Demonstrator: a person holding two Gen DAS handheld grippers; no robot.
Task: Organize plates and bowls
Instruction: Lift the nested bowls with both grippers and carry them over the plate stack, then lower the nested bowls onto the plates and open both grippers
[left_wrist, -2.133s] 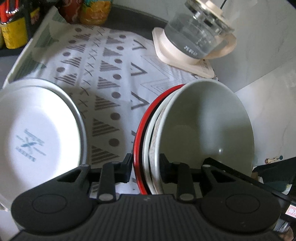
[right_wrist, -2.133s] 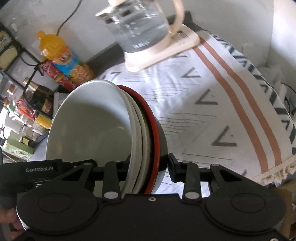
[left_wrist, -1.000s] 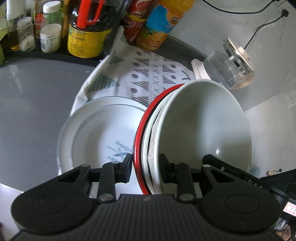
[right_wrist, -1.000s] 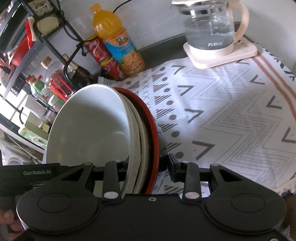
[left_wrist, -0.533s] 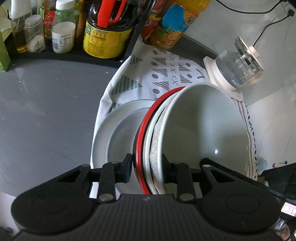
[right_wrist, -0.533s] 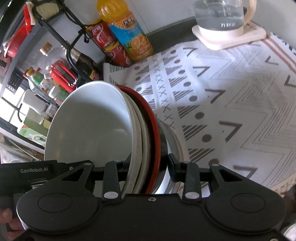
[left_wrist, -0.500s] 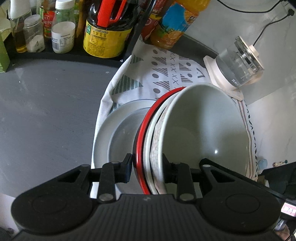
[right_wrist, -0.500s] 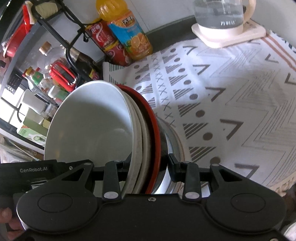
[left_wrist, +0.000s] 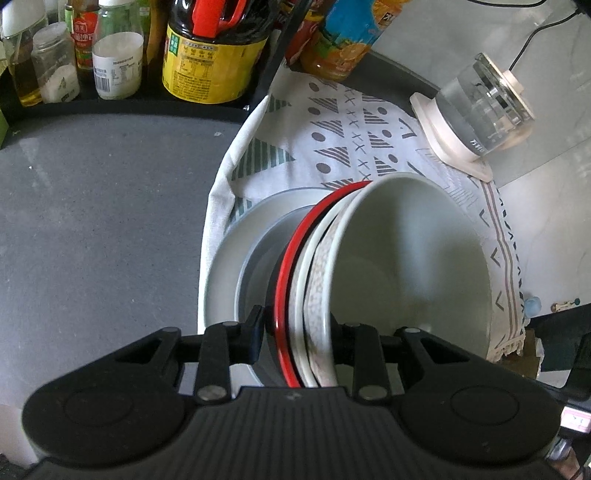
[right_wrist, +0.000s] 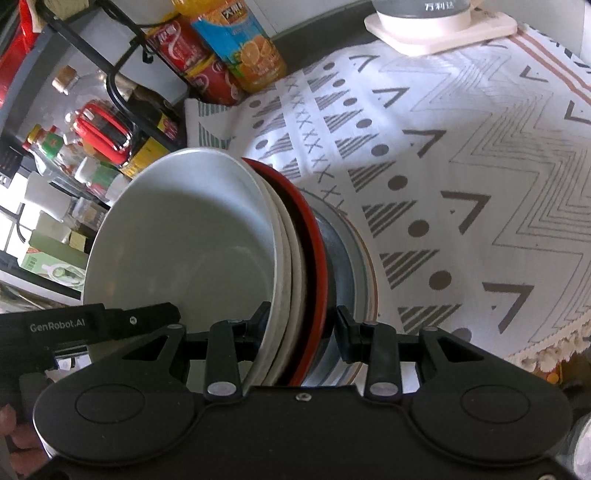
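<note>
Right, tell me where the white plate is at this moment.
In the left wrist view, the white plate lies at the left edge of the patterned cloth, right behind the stack of bowls both grippers clamp; the grey counter is on its left.

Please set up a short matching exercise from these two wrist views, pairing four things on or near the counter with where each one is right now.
Column A:
1. stack of bowls
2. white plate
3. glass kettle
4. orange juice bottle

Column B:
a. on a cream base at the cloth's far corner
b. clamped at opposite rims by the left tongs and right tongs
c. standing beside red cola cans at the cloth's far edge
d. flat on the patterned cloth, under the bowls

Pairs: 1-b, 2-d, 3-a, 4-c
</note>
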